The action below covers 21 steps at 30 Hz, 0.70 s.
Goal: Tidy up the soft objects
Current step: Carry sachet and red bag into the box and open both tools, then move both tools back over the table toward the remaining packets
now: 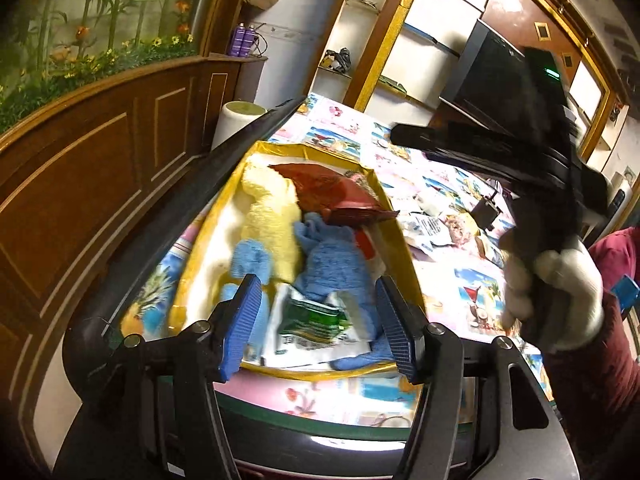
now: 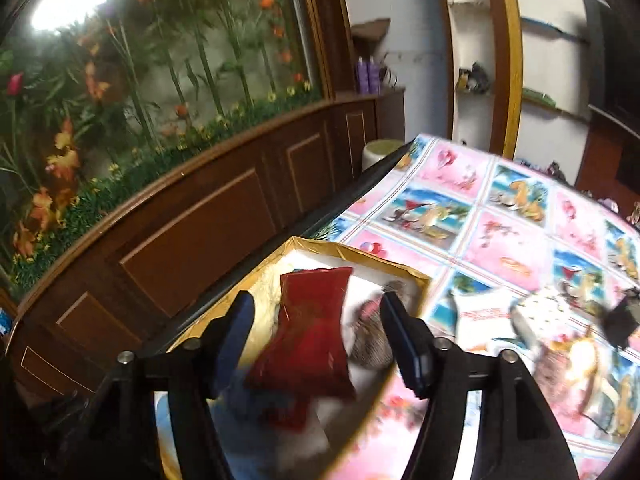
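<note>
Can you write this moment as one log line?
left tongs: open, empty | right tongs: open, empty | red pouch: in gold box

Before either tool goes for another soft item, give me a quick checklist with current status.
1. Left tool empty: ok, jaws apart, nothing pinched; the green-and-white packet lies below in the box.
2. Right tool empty: ok, jaws apart, red pouch lying between them, not pressed.
3. Gold-rimmed box on the table and open: ok.
4. Room left in the box: cannot tell; yellow cloth, blue cloth and packets cover most of it.
5. Loose packets waiting on the patterned tablecloth: ok, visible right of the box.
6. Picture sharpness: not ok, both views blurred.
</note>
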Each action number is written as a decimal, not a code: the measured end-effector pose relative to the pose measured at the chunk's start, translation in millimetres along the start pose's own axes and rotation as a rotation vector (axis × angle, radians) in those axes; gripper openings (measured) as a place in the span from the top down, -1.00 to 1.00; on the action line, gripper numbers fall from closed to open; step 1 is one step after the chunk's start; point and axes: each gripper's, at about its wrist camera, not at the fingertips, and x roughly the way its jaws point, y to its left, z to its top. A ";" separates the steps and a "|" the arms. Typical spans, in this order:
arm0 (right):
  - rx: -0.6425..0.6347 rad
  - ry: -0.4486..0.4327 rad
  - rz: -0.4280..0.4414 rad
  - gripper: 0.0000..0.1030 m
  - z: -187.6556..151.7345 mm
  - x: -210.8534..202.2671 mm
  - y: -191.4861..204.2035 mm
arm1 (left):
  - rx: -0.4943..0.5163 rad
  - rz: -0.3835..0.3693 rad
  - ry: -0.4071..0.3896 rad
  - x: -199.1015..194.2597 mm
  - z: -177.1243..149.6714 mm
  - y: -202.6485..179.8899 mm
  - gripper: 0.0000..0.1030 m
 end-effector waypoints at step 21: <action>0.242 -0.039 -0.251 -0.33 -122.3 -106.2 -168.4 | 0.315 -0.011 0.198 80.5 -30.8 -192.6 -0.16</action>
